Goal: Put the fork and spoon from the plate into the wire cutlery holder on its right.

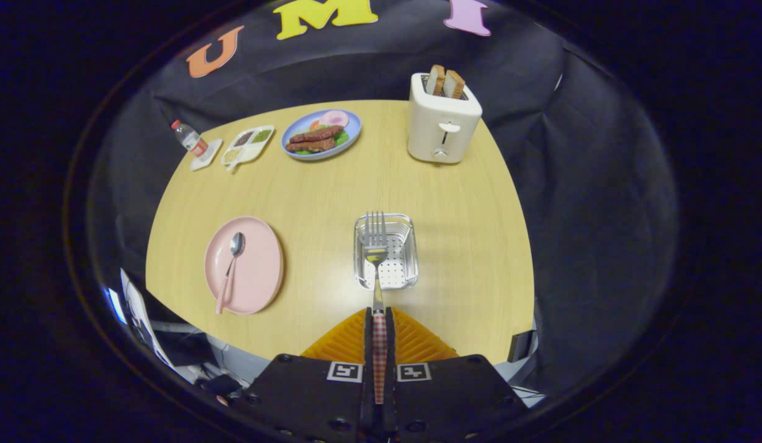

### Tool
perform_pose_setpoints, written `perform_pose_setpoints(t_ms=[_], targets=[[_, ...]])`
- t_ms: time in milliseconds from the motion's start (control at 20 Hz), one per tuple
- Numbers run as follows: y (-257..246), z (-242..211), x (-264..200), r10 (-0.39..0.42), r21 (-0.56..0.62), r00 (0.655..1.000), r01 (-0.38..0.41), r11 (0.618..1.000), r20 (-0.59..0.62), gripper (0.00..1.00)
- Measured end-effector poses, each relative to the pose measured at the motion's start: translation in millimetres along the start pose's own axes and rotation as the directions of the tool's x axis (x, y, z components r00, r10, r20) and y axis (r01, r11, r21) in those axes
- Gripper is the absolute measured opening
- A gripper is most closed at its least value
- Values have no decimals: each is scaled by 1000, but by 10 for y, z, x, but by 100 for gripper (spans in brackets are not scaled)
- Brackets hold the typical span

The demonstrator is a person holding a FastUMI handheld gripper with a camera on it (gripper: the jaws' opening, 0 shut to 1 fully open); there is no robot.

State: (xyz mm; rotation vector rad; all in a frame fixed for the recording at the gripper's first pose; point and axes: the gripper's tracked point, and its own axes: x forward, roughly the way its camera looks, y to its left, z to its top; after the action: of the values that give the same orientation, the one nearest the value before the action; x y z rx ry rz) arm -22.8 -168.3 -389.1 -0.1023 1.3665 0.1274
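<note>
My gripper (379,320) is shut on the checked handle of the fork (375,246). The fork points straight ahead, and its tines hang over the wire cutlery holder (405,258) just beyond the fingers. To the left of the holder lies the pink plate (261,264). On that plate rests the spoon (231,264), bowl away from me and checked handle toward me.
At the far side of the round wooden table (467,209) stand a white toaster (442,120) with bread slices, a blue plate of food (321,133), a small divided dish (248,145) and a water bottle (189,138) on a coaster.
</note>
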Motion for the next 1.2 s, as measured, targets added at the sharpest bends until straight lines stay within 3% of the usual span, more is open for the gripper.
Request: perform_pose_setpoints(t_ms=[150, 350, 750, 1000, 1200], targets=[[22, 63, 26, 82, 5, 992, -82, 997, -96, 6], [-74, 202, 137, 56, -19, 975, -61, 998, -215, 6], [-17, 200, 390, 42, -54, 877, -77, 996, -479, 6], [-54, 337, 626, 18, -60, 852, -58, 996, -523, 6], [3, 314, 659, 34, -80, 838, -92, 993, -545, 9]])
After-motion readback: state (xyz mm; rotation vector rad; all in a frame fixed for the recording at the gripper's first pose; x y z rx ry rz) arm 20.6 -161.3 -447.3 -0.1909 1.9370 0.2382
